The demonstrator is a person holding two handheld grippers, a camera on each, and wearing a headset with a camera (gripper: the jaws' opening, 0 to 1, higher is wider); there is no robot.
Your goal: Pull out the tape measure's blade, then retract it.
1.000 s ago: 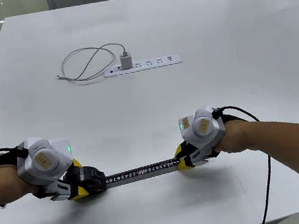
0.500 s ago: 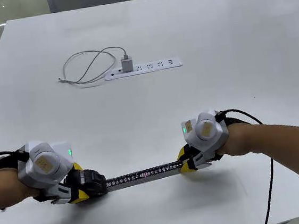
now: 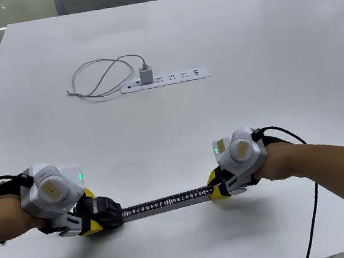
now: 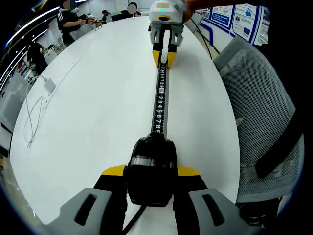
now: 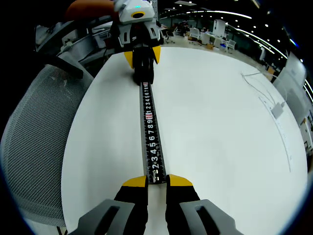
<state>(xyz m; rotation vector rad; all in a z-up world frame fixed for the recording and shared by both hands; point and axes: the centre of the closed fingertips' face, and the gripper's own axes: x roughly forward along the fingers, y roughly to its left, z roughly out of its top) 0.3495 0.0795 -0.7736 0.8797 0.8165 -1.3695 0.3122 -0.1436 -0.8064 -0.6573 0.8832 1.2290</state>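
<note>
Nearest me, my left tool (image 4: 151, 171) was clamped on the black tape measure (image 4: 152, 156), pinning its body low at the front of the worktop (image 3: 232, 61) so it could not follow the pull. My right tool (image 5: 157, 182), off to the other side, gripped the tip of the blade (image 5: 149, 129) between closed jaws — that held it drawn out straight between the two. Farther back, a power strip (image 3: 165, 78) and its looped cable (image 3: 95, 75) lay well apart from the work.
</note>
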